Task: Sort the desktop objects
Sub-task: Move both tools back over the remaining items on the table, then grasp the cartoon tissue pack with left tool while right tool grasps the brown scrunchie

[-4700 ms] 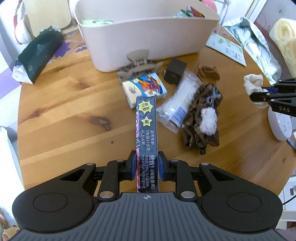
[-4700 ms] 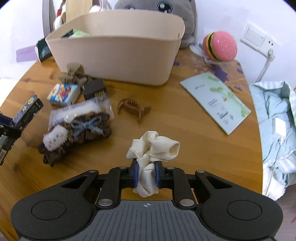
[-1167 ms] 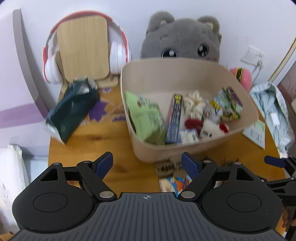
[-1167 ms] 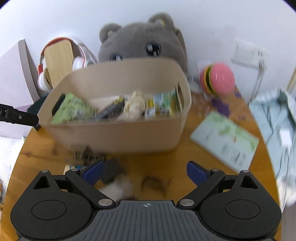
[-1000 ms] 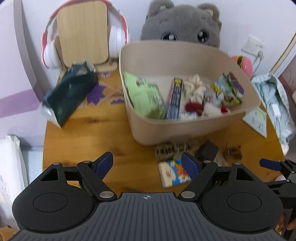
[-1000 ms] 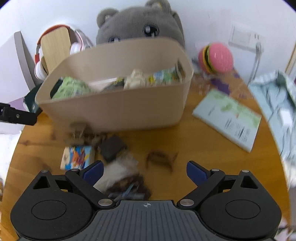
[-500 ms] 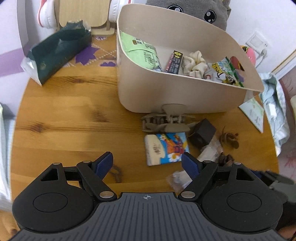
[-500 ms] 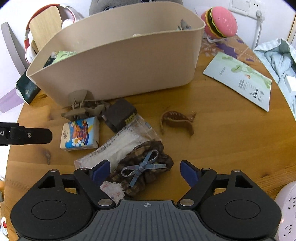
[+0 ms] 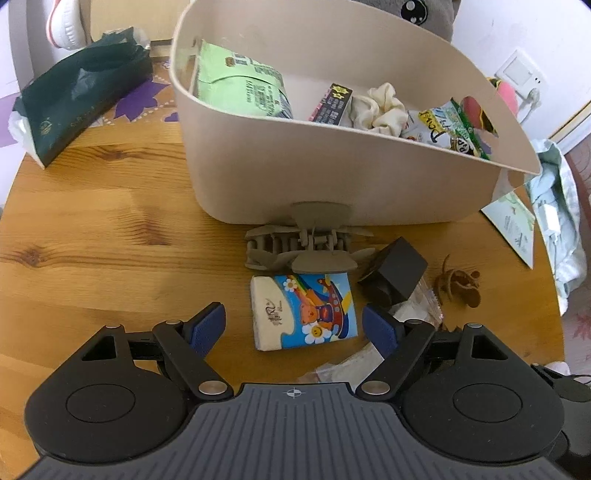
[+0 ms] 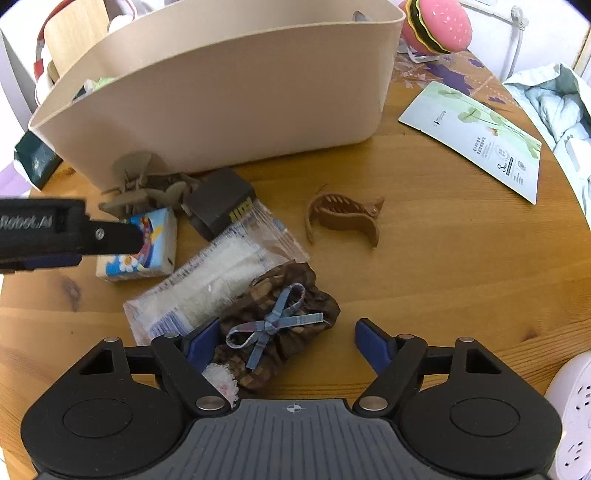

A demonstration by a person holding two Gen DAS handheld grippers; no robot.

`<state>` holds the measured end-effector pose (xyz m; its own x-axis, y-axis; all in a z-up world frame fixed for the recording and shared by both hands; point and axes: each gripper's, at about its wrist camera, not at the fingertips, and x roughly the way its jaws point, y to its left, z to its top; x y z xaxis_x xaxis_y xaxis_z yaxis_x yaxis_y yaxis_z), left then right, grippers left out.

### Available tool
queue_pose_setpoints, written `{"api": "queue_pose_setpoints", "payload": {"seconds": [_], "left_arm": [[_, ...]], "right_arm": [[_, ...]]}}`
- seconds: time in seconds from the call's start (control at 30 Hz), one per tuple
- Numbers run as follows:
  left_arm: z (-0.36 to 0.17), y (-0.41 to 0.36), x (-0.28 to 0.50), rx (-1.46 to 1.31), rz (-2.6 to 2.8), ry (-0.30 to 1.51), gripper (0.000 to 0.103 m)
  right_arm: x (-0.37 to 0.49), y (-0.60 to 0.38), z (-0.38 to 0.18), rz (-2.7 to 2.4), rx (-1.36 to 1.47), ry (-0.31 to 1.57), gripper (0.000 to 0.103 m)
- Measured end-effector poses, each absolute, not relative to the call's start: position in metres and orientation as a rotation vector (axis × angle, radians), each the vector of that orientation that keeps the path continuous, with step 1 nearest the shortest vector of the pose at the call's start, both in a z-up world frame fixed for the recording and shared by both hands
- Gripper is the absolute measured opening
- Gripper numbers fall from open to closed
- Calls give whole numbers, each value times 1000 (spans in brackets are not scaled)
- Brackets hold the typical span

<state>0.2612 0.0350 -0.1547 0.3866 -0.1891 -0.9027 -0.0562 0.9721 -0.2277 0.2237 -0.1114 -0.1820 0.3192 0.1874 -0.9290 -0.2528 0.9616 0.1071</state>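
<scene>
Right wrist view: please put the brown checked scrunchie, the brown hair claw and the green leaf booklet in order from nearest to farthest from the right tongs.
1. Brown checked scrunchie: between the open right tongs, towards the left finger.
2. Brown hair claw: on the table ahead, slightly right.
3. Green leaf booklet: far right, beyond the claw, beside the beige bin.

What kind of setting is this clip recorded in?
Probably a bedroom or living space at home: a round wooden table cluttered with hair clips, a plush toy and headphones beside a beige storage bin.
</scene>
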Motion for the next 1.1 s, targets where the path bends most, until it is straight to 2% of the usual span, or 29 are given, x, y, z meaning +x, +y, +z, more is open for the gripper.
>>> {"api": "queue_pose_setpoints", "payload": {"seconds": [0.17, 0.37, 0.43, 0.5, 0.53, 1.1], "left_arm": [[-167, 28, 268, -203, -66, 1201, 83], [-171, 22, 273, -169, -49, 1206, 84], [-171, 22, 272, -170, -38, 1199, 81], [-170, 21, 271, -145, -28, 1187, 68], [-170, 20, 270, -132, -23, 1181, 66], [-162, 30, 248, -154, -15, 1200, 64]], "right_arm": [[224, -113, -181, 295, -75, 1203, 78], [223, -114, -180, 305, -99, 1192, 62], [223, -115, -179, 305, -114, 1186, 56], [223, -116, -178, 301, -119, 1179, 52], [222, -117, -178, 301, -113, 1175, 51], [213, -129, -173, 273, -74, 1159, 48]]}}
